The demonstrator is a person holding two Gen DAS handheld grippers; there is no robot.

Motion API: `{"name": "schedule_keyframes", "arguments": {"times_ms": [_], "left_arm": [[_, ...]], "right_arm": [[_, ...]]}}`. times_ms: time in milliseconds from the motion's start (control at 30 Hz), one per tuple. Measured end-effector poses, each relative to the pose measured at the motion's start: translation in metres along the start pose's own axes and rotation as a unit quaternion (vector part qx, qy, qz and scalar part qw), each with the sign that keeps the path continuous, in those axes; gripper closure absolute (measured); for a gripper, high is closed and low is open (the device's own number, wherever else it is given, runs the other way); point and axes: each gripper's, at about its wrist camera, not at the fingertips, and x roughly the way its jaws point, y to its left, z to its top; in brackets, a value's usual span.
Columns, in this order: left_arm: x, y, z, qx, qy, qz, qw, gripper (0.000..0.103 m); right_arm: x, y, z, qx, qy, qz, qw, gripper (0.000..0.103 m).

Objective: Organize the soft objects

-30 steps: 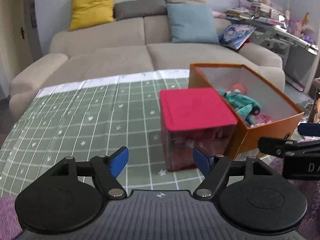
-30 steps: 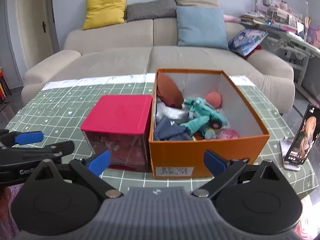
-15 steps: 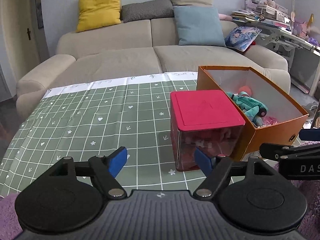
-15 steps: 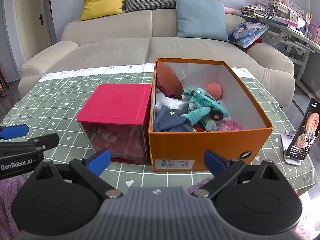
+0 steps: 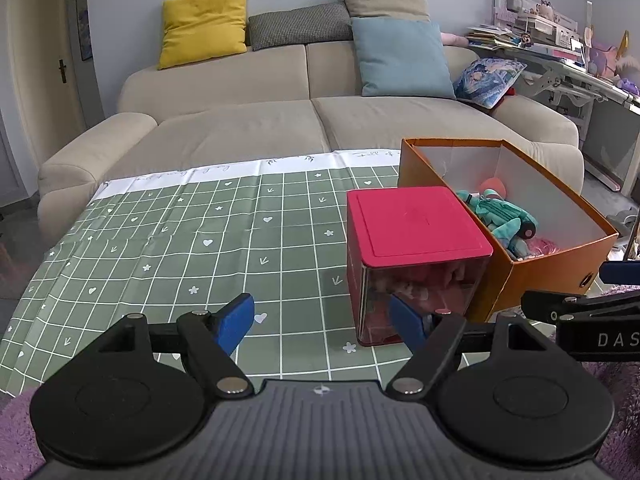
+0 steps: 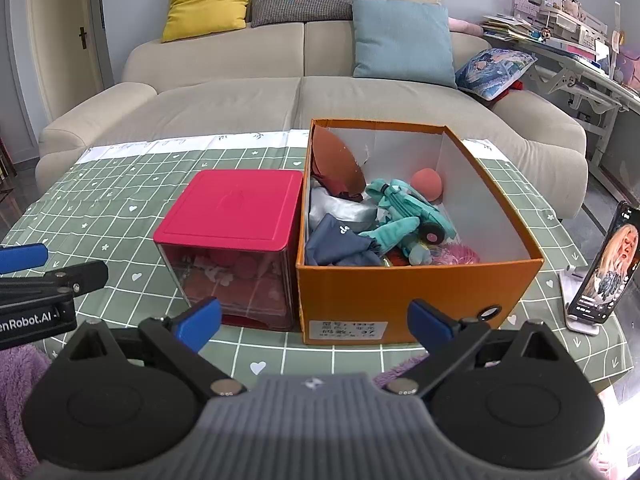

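home living rm: beige sofa (image 5: pixel 304 120) w/ cushions (image 5: pixel 202 24), cluttered desk (image 5: pixel 560 64), prob. a study corner.

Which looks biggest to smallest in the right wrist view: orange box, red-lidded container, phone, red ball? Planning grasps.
1. orange box
2. red-lidded container
3. phone
4. red ball; it lies farthest back, so it may look smaller than it is.
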Motion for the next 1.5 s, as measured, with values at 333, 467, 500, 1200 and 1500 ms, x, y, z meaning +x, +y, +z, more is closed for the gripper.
{"name": "schedule_keyframes", "arguments": {"times_ms": [333, 467, 500, 1200, 1500], "left_arm": [[0.0, 0.0011, 0.0003, 0.001, 0.003, -0.002, 1.0, 0.013], [-0.0001, 0.0009, -0.0003, 0.001, 0.003, -0.002, 1.0, 0.013], [0.0, 0.001, -0.0002, 0.001, 0.004, -0.001, 1.0, 0.014], [0.0005, -0.0001, -0.0017, 0.005, 0.006, 0.0, 1.0, 0.013], [0.0019, -0.0011, -0.0023, 0.01, 0.007, -0.001, 0.9999, 0.013]], "right_arm": [[0.0005, -0.0006, 0.0004, 0.0, 0.0, -0.001, 1.0, 0.005], [0.0005, -0.0006, 0.0005, -0.001, 0.0, -0.001, 1.0, 0.005], [0.0004, -0.0005, 0.0005, -0.001, 0.0, -0.001, 1.0, 0.005], [0.0005, -0.0011, 0.0006, 0.0, 0.0, 0.0, 1.0, 0.005], [0.0005, -0.0011, -0.0005, 0.004, 0.0, -0.001, 1.0, 0.005]]}}
